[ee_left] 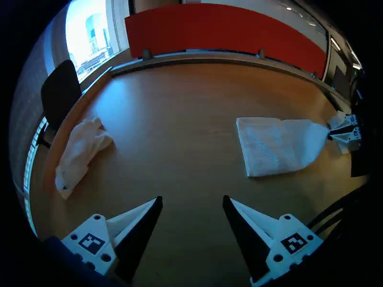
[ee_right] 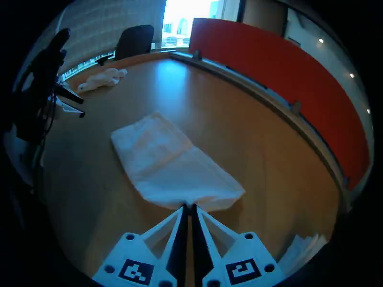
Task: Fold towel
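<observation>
The towel [ee_right: 167, 162] is pinched at its edge by the right gripper [ee_right: 188, 210], while the left gripper [ee_left: 192, 203] is held spread wide above the table [ee_left: 191, 105].

You're in an office — a broad wooden desk [ee_left: 182, 119] with a curved edge spreads out ahead of you, and a long red panel [ee_left: 225, 28] stands along its far side as a divider. A black chair [ee_left: 60, 93] sits at the desk's end. Next to it a window [ee_left: 91, 33] looks out on tall buildings — you're well above the street. Blinds [ee_right: 95, 24] cover the wall next to it, and small lights [ee_left: 335, 44] dot the ceiling.
</observation>
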